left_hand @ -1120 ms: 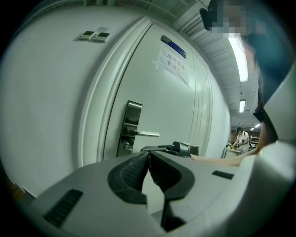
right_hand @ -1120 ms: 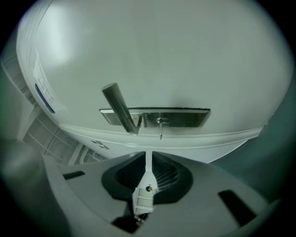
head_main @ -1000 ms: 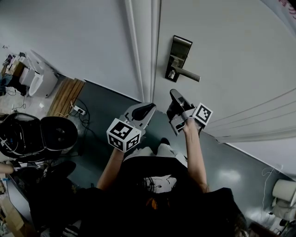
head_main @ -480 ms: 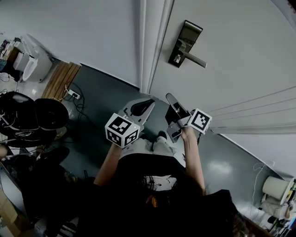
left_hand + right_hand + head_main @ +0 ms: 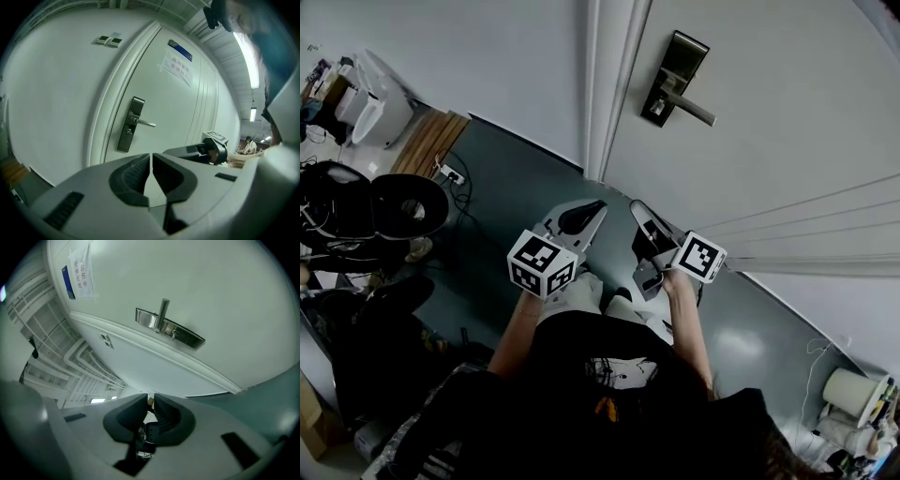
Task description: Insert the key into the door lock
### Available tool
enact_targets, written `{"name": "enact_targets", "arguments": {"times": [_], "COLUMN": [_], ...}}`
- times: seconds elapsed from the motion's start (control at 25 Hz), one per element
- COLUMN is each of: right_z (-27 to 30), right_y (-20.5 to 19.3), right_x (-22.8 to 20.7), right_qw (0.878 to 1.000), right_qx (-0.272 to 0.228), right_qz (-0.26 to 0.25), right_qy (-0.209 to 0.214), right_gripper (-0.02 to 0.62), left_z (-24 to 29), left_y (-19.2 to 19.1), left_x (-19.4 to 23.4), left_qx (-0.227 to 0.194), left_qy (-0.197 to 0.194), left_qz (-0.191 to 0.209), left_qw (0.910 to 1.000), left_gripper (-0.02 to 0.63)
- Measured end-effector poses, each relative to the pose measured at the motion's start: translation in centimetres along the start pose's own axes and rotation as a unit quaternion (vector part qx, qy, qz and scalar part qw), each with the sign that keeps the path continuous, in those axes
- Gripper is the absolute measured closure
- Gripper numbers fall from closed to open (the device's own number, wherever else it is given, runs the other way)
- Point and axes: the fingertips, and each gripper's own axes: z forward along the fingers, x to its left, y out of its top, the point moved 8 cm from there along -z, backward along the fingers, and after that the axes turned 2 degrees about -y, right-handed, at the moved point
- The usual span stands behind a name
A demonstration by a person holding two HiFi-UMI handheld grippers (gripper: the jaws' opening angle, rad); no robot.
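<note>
The person stands facing a pale door [image 5: 787, 112], a tool in each hand, both held low and side by side in front of the body and well short of the lock. The left tool [image 5: 596, 206] is closed up tight. In its own view the two dark pads meet along a thin seam with nothing between them.

The right tool [image 5: 637, 206] is pinched down on the key [image 5: 150, 430] — a small thing with a dark head wedged between the pads and a tan bit showing at the tips. Little more of it can be made out.

The door lock [image 5: 673, 77] is a long dark metal plate with a lever handle [image 5: 694, 111] sticking out. It sits up the door near the edge that meets the white door frame [image 5: 605, 94]. From the right tool's view the plate lies ahead and apart from the jaws, no contact.

A paper notice [image 5: 176, 68] is stuck high on the door under a blue sign [image 5: 180, 50], and two wall switches [image 5: 108, 41] sit on the wall beside the frame. The floor [image 5: 516, 187] is dark grey-green — a power strip [image 5: 450, 173] and a wooden board [image 5: 431, 145] lie by the wall to the left.
</note>
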Motion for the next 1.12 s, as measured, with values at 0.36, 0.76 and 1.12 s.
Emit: {"name": "enact_targets", "arguments": {"times": [0.36,0.76,1.12], "right_z": [-8.7,-16.1,-19.1], "right_y": [0.0,-1.5,-2.7], "right_x": [0.4,1.0,1.3], "right_qw": [0.999,0.992,0.971], "right_qx": [0.019,0.051,0.072], "right_qz": [-0.022,-0.115,-0.229], "right_qy": [0.018,0.014,0.007], "right_gripper": [0.565,0.569,0.574], "left_z": [0.6,-0.1,-0.4], "left_y": [-1.1,-3.1,-4.2], "left_x": [-7.8,-16.3,-20.0], "left_qx": [-0.012,-0.016,-0.015], "left_qy": [0.046,0.074,0.093], "left_qz": [-0.002,0.002,0.005], "left_qw": [0.9989,0.9971,0.9956], "left_gripper": [0.583,0.583,0.583]}}
